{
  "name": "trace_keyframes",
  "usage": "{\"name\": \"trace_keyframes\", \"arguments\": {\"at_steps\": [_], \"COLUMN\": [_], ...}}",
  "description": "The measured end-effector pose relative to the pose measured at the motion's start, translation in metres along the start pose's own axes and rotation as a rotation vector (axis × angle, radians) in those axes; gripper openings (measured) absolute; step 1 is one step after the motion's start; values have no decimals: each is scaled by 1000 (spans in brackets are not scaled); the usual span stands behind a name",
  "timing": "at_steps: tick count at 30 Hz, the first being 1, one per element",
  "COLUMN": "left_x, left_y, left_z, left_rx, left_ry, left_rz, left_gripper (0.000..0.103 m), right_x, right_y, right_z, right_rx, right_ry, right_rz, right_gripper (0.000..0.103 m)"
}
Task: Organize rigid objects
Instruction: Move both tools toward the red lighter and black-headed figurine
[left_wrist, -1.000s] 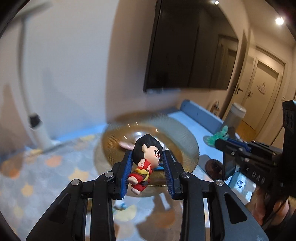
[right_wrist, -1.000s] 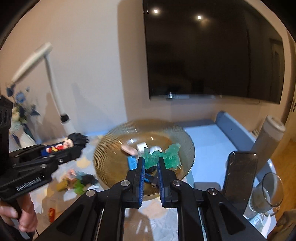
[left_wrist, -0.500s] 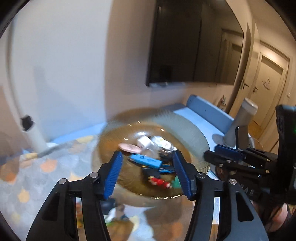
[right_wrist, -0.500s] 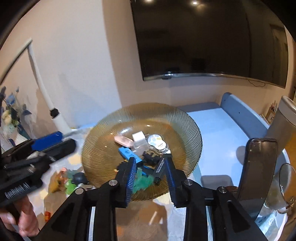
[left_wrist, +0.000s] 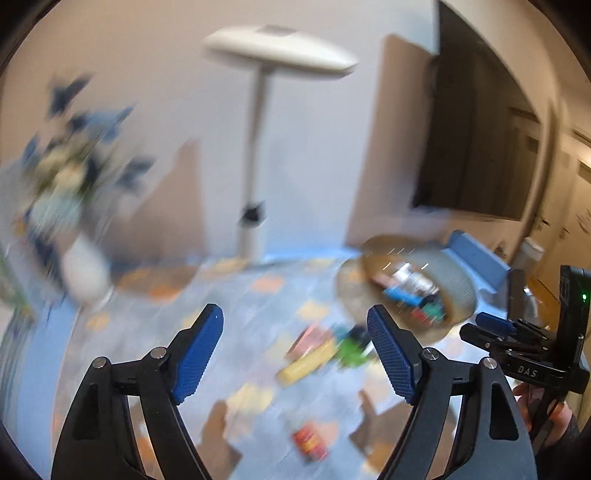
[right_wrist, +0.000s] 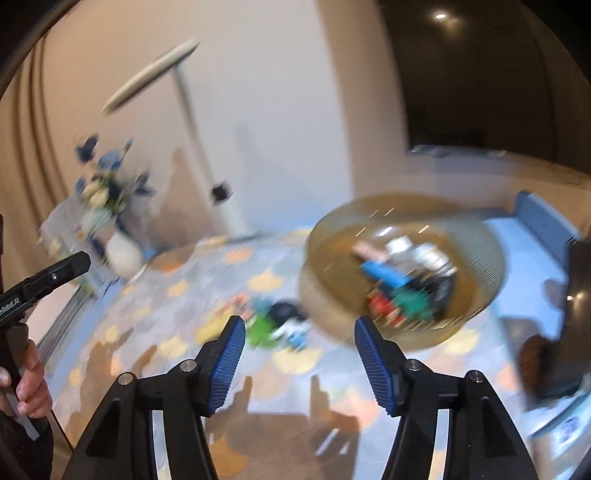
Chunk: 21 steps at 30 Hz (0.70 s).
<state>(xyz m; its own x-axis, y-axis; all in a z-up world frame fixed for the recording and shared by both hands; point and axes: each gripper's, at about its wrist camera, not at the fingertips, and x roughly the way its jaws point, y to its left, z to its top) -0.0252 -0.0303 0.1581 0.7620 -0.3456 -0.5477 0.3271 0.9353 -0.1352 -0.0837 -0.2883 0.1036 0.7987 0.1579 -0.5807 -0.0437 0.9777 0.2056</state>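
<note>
Motion blurs both views. My left gripper (left_wrist: 293, 317) hangs over the patterned tablecloth, its jaws opening with nothing between them. My right gripper (right_wrist: 300, 326) is likewise empty and opening. Ahead of both lies a small heap of loose toys (left_wrist: 332, 347) (right_wrist: 275, 325): green, yellow, black and white pieces. The amber ribbed glass bowl (left_wrist: 351, 284) (right_wrist: 325, 236) stands to the right and holds a blue stick, a red figurine (right_wrist: 382, 306), a green figurine (right_wrist: 410, 301) and other bits. In the left wrist view, the right gripper (left_wrist: 495, 326) shows at the right edge.
A white vase of blue flowers (left_wrist: 83, 269) (right_wrist: 123, 254) stands at the back left. A white lamp post (left_wrist: 253, 221) rises behind the table. A small red item (left_wrist: 310, 441) lies near the front. A dark phone (right_wrist: 576, 295) stands right of the bowl.
Both grippers opened and released their figurines, which now lie in the bowl. Both then swung left, away from the bowl, so the loose toys on the cloth lie ahead.
</note>
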Motion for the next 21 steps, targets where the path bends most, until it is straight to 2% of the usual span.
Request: {"name": "trace_keyframes", "arguments": {"at_steps": [5, 7, 9, 12, 15, 21], "left_x": [33, 46, 58, 65, 61, 62], "left_y": [35, 43, 51, 56, 51, 38], "left_z": [-72, -92, -107, -119, -119, -120], "left_rx": [-72, -99, -135, -161, -135, -61], "left_ry": [114, 151, 177, 205, 173, 177], "left_rz": [71, 74, 75, 84, 92, 86], "left_gripper": [79, 79, 79, 79, 79, 79], "right_x": [52, 64, 63, 70, 74, 76], "right_y": [4, 2, 2, 3, 10, 20], "right_z": [-48, -56, -54, -59, -61, -64], "right_rx": [8, 13, 3, -14, -51, -103], "right_ry": [103, 138, 128, 157, 169, 167], "right_rz": [16, -7, -16, -31, -52, -81], "right_gripper": [60, 60, 61, 64, 65, 74]}}
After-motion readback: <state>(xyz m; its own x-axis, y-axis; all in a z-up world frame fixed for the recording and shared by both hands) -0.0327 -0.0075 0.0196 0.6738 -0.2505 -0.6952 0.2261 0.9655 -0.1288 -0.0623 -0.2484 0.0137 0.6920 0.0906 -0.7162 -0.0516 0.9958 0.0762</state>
